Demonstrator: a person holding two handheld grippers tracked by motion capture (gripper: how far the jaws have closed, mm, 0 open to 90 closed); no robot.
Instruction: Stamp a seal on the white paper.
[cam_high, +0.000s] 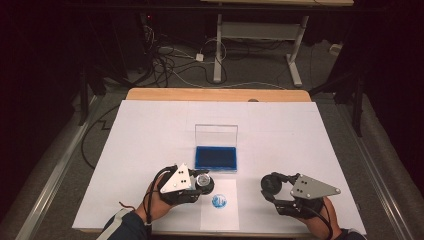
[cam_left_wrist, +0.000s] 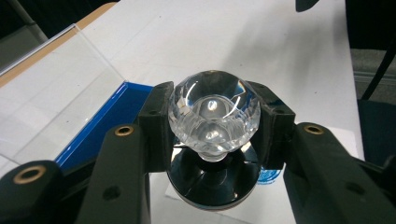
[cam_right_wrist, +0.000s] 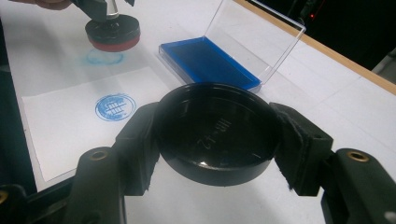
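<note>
Crystal-knobbed stamp – upright; black cap – perhaps level.

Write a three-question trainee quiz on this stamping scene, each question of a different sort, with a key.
1. True or false: the ink pad has its clear lid shut.
2. What does the right gripper hold? A) cap B) paper C) ink pad
3. Fill in: the left gripper grips the stamp by its clear ____.

Key: 1 false, the lid stands open. 2 A. 3 knob; a blue print already lies on the paper.
</note>
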